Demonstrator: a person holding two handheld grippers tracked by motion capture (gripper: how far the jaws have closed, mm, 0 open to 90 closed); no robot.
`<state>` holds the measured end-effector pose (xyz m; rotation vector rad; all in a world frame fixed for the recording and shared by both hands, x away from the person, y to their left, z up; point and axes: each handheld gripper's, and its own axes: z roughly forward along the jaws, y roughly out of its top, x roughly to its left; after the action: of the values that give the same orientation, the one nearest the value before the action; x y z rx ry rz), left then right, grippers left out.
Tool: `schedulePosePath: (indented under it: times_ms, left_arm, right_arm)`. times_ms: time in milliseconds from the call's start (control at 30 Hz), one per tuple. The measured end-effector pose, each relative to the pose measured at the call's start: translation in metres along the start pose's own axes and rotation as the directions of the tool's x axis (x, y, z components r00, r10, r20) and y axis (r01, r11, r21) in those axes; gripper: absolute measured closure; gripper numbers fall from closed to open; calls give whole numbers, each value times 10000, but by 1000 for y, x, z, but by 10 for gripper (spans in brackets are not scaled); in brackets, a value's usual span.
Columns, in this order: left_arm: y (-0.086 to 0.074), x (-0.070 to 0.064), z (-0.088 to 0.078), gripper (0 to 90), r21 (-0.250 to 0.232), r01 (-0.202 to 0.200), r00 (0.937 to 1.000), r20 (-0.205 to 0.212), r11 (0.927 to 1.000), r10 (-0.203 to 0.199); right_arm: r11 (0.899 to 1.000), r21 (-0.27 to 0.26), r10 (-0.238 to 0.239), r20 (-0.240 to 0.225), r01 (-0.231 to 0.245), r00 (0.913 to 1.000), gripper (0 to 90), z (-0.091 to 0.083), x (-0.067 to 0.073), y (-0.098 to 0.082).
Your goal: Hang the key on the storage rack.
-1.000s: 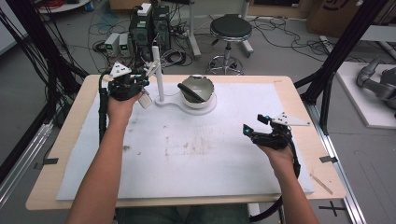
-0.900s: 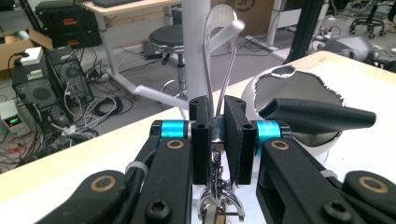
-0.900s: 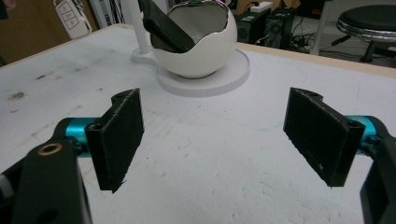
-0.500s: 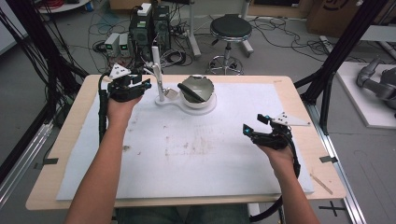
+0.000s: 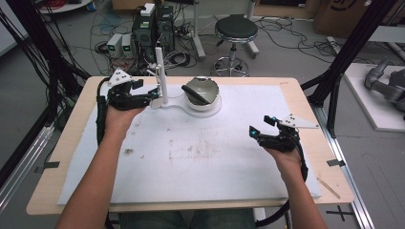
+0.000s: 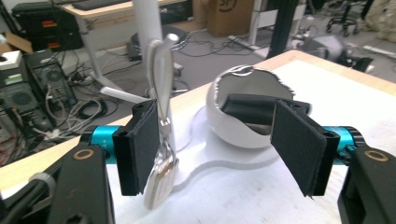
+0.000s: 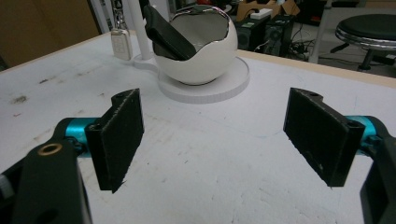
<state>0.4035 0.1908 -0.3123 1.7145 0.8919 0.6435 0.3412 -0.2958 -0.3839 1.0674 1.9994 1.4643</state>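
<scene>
Nearest the person, the white mat covering the wooden surface lies bare across its middle, with faint stains at its centre and open room between the two forearms. The right claw rests low near the right edge of the mat, well apart from the stand; in the right gripper view its jaws are spread wide with nothing between them, only bare mat ahead. Farther back on the left, the left claw sits at the foot of the white post, close to the rear edge of the surface. Its jaws have just been opening and now stand apart. In the left gripper view a small silver pendant hangs from the hook on the post, just beside the inner face of the left-hand pad; whether it touches that pad cannot be told, and the other pad is well clear of it, so it is not pinched. Just right of the post, on the same white base plate, stands a white egg-shaped bowl holding a dark flat object leaning inside. Beyond the rear edge are a stool and computer cases on the floor.
</scene>
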Motion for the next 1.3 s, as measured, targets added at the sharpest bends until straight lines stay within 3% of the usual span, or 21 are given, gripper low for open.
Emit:
schedulePosePath:
  times_ms: [267, 433, 533, 733, 1300]
  left_arm:
    - [-24, -3, -24, 237, 291, 255, 9976, 637, 9993, -273]
    - [-47, -4, -39, 229, 245, 474, 9933, 1042, 9986, -497]
    - [-67, -3, -48, 226, 235, 821, 9878, 1310, 9964, -844]
    - [-89, -3, -58, 221, 200, 1027, 9851, 1364, 9945, -1045]
    - [-102, -2, -66, 220, 127, 1247, 9821, 1407, 9921, -1253]
  right_arm:
    - [10000, -48, -15, -1, 15, 10000, 206, -1, -1, 1]
    - [10000, -7, -58, 24, 58, 10000, 206, -1, -1, 0]
    - [10000, 27, -57, 49, 57, 10000, 207, -1, -1, 0]
    - [9999, 152, -77, 74, 75, 9999, 207, 2, -2, -2]
    - [9995, 274, -130, 133, 126, 9998, 206, 5, 1, -3]
